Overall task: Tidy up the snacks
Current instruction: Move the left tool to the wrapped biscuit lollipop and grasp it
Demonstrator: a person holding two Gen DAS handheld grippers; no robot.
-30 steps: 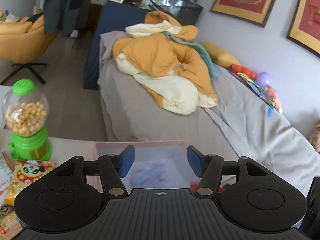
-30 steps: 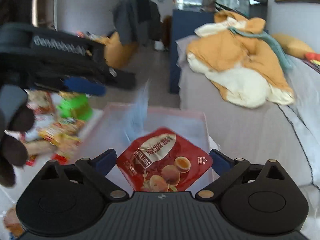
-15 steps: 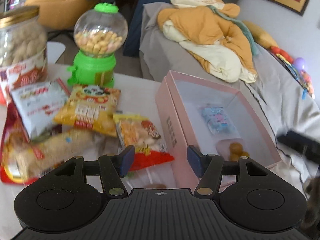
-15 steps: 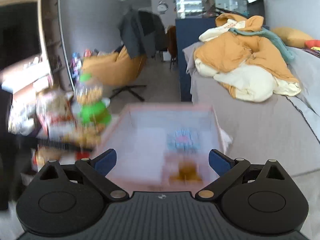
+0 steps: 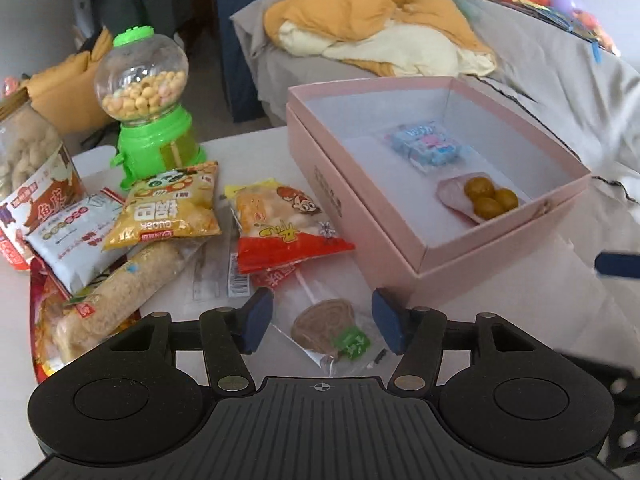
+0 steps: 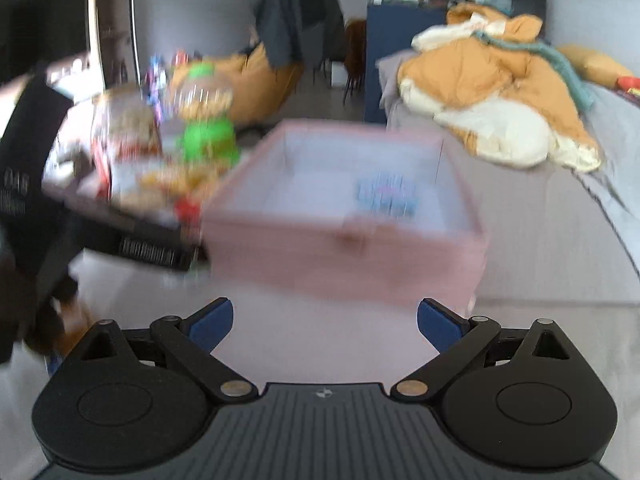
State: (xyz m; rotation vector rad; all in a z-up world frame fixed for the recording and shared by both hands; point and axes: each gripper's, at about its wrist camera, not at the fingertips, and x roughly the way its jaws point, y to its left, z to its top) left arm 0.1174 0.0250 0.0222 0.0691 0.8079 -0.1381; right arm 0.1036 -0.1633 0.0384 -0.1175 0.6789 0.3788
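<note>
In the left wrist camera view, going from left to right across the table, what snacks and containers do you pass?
Peanut jar → white snack packet → green candy dispenser → yellow chip bag → red and yellow snack packet → wrapped lollipop → pink box.

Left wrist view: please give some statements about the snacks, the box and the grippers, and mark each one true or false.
1. The pink box holds a blue packet and a packet of round yellow-brown snacks. True.
2. A lollipop lies between the open jaws of the left gripper. True.
3. The candy dispenser lies on its side. False: it stands upright.
4. The right gripper holds a red packet. False: its jaws are open and empty.
5. The yellow bag is inside the box. False: it lies on the table, left of the box.
</note>
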